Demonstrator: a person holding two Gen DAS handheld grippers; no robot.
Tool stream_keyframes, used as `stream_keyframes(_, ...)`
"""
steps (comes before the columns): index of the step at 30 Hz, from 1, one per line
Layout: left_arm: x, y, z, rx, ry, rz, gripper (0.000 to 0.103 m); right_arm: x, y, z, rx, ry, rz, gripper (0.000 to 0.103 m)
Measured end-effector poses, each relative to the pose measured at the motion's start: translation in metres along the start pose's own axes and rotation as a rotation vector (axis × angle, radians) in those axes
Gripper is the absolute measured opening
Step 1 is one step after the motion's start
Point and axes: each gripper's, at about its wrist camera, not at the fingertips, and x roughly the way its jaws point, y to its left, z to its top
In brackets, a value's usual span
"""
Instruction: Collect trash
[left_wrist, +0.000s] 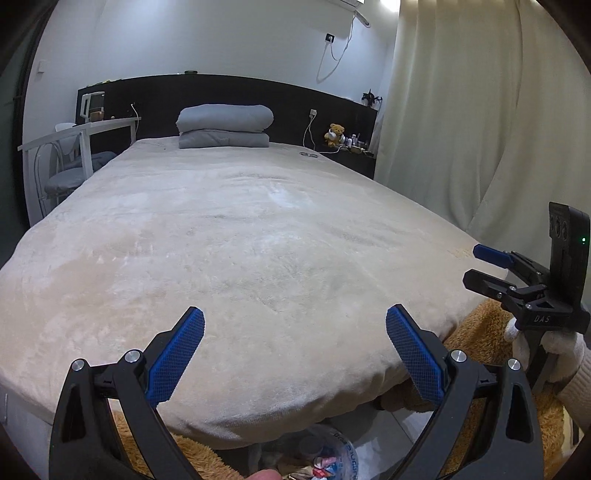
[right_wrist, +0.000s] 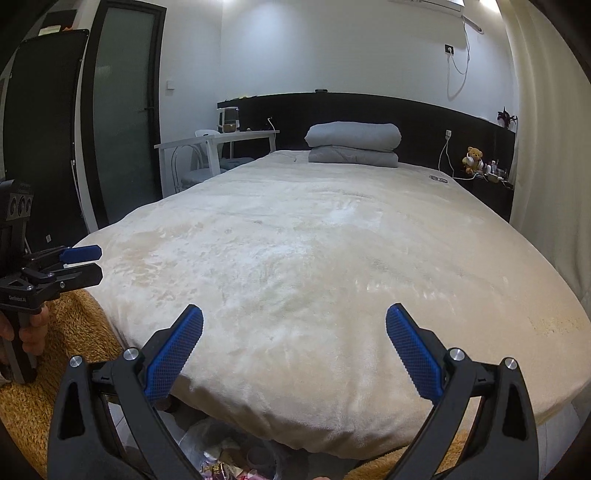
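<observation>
Both grippers held over the foot of a plush bed, fingers apart and empty.

The left gripper (left_wrist: 295, 354) and right gripper (right_wrist: 294, 352) have blue cross-hatched pads on black arms. The bed (left_wrist: 236, 236) wears a cream, fuzzy blanket; a folded grey quilt (left_wrist: 224, 125) sits at its head. Below the bed's edge, a clear plastic bag (left_wrist: 314, 458) holds trash (right_wrist: 221, 469), crumpled wrappers, beside a shaggy tan rug (right_wrist: 55, 332).

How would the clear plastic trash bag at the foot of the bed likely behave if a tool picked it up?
The trash bag looks thin and crinkled, so it would probably be floppy and sag around its contents. The wrappers inside look small, suggesting it is light. Its glossy film might slip between the pads, so pinching a gathered fold seems safer.
</observation>
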Motion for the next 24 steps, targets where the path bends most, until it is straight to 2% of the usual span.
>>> stream_keyframes(7, -0.011, -0.008, -0.001, 0.024, -0.041, -0.003, 0.097, -0.003, -0.004, -0.002, 0.027, -0.016, -0.005, 0.098)
stream_keyframes(24, -0.008, -0.013, -0.002, 0.029, -0.039, 0.01, 0.097, -0.001, -0.006, -0.002, 0.028, -0.006, -0.01, 0.098)
